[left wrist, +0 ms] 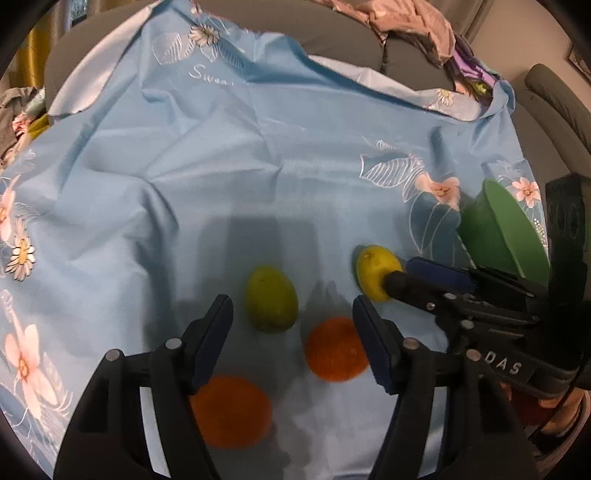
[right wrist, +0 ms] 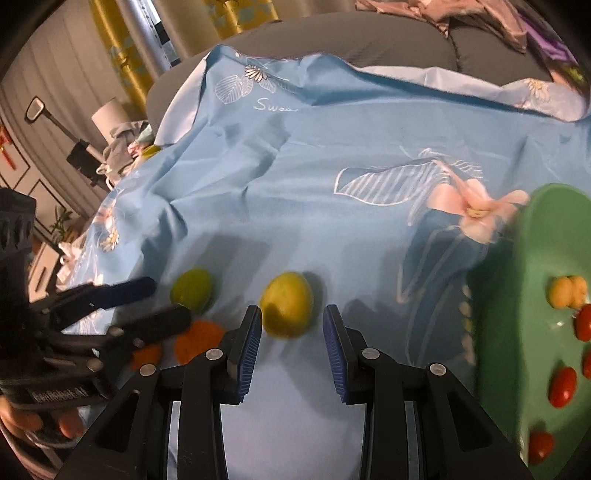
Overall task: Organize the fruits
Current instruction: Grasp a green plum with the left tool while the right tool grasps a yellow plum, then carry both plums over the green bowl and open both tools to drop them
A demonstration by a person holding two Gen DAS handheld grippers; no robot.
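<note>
On a light blue flowered cloth (left wrist: 221, 166) lie a green lime (left wrist: 271, 304), a yellow lemon (left wrist: 376, 275) and two oranges (left wrist: 338, 349) (left wrist: 231, 411). My left gripper (left wrist: 291, 314) is open above the lime and the oranges. My right gripper (right wrist: 291, 325) is open, its fingers on either side of the lemon (right wrist: 288, 304), not closed on it. It also shows in the left wrist view (left wrist: 402, 273). A green bowl (right wrist: 535, 332) at the right holds small red tomatoes (right wrist: 561, 386) and a yellow fruit (right wrist: 567, 291).
The cloth covers a grey sofa (left wrist: 332, 40) with crumpled clothes (left wrist: 413, 22) at the back. The left gripper (right wrist: 162, 306) shows in the right wrist view above the lime (right wrist: 192, 290) and an orange (right wrist: 197, 341). Yellow curtains (right wrist: 122, 48) and a lamp (right wrist: 107, 114) stand at the left.
</note>
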